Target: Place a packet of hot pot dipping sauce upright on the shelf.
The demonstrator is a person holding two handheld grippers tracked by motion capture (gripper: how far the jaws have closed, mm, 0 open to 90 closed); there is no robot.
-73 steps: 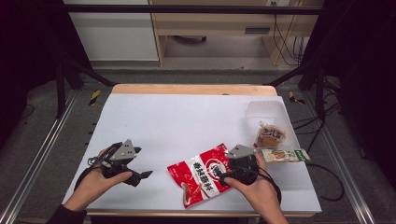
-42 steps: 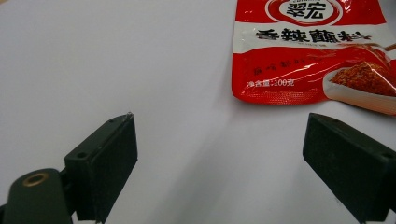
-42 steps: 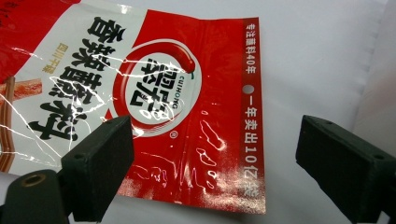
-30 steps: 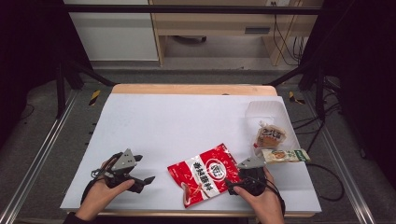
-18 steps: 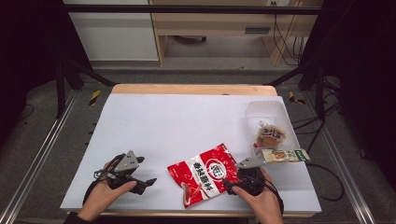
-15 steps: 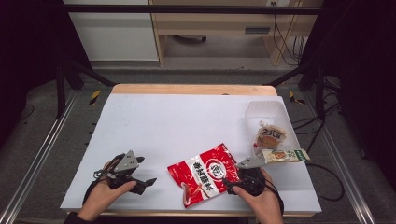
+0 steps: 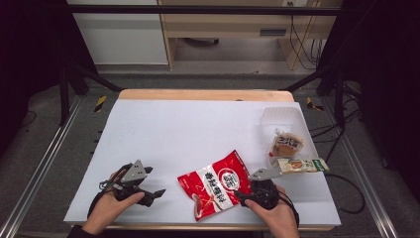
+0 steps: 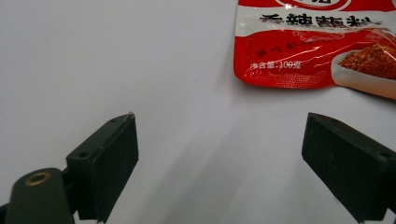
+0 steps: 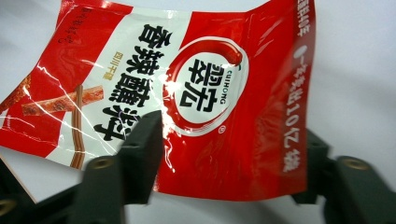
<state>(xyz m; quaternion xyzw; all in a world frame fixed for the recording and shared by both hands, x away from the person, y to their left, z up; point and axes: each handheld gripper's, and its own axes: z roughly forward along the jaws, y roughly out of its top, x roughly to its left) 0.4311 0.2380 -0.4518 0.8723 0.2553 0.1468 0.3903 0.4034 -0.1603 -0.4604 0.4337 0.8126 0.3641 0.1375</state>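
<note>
Near the front edge of the white desk (image 7: 163,124) lies a red sauce packet (image 7: 215,184), right of centre. Right tongs (image 9: 229,158) straddle its near right corner, jaws just closing, one over and one under, not yet pinching. Left tongs (image 8: 219,154) rest wide apart, left of the packet.

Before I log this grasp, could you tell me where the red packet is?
In the high view the red packet lies on the table near its front edge, between the left tool and the right tool, whose jaws straddle its edge.
</note>
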